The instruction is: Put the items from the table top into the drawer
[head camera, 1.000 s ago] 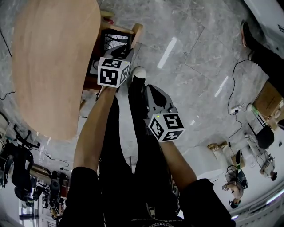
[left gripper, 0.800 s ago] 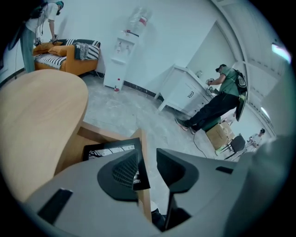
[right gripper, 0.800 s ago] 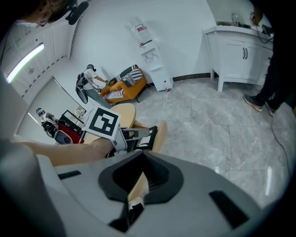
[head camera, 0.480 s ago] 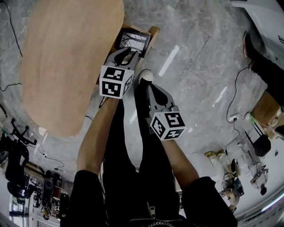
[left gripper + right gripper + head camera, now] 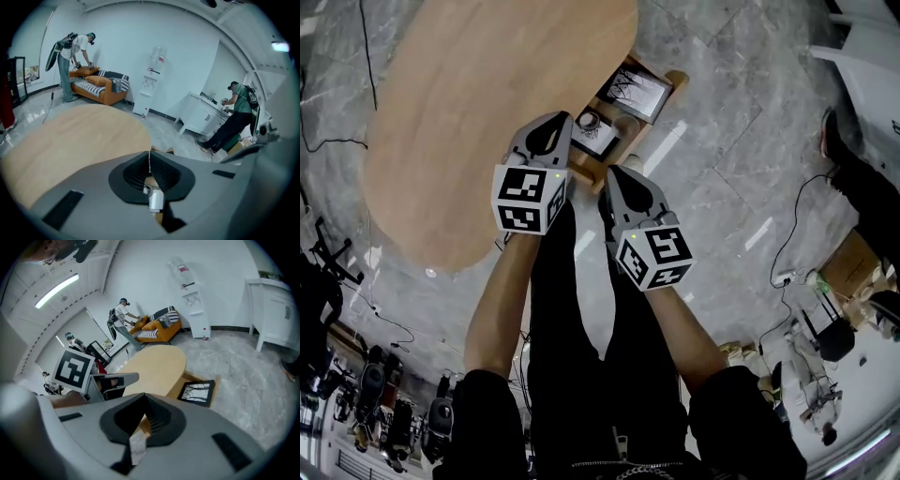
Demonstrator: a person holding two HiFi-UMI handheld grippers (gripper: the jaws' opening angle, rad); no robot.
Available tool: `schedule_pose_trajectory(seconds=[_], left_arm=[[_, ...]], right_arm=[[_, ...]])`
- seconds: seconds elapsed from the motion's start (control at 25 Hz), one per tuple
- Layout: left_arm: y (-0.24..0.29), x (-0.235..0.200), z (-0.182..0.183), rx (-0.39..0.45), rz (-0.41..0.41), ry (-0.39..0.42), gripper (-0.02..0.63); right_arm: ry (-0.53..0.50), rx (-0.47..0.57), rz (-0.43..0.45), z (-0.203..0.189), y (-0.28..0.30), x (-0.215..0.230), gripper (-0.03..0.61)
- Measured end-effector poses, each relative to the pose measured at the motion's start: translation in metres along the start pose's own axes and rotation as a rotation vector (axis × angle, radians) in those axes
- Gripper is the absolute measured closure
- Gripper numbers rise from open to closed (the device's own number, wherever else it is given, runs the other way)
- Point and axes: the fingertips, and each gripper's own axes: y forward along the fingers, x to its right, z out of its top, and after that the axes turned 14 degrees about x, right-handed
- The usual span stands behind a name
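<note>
Drawer open and loaded, both grippers empty at its near end

Table [image 5: 478, 112] top looks bare in every view. The items, a framed picture [image 5: 636, 89] and a round item [image 5: 592, 127], lie in the open drawer [image 5: 678, 78]. It sticks out from the table's right edge in head view, long side roughly parallel to that edge, running up-right away from the person. Left gripper [image 5: 555, 124] has its jaws pressed together with nothing between them, tips over the drawer's near end. Right gripper [image 5: 612, 176] also reads as closed and empty, just off the near corner on the side away from the table. My read: what's left is pushing the drawer in toward the table, and the right gripper is on the better side for that.
</note>
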Motion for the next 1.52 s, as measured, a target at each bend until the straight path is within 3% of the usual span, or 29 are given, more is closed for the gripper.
schedule_pose_trajectory(seconds=[0.36,0.52,0.84,1.52], left_arm=[[-0.096,-0.058,0.060,0.174,0.131,0.082,0.595],[-0.130,-0.073,0.066,0.193,0.171,0.120,0.595],[-0.175,-0.096,0.073,0.221,0.216,0.084,0.595],[-0.162,-0.090,0.037,0.160,0.207,0.051,0.595]], right_arm=[[-0.193,0.076,0.139,0.034,0.029,-0.093,0.571],[-0.237,0.093,0.179,0.035,0.036,-0.125,0.571],[-0.303,0.125,0.203,0.044,0.044,-0.171,0.571],[-0.326,0.071,0.186,0.031,0.046,-0.153,0.571]])
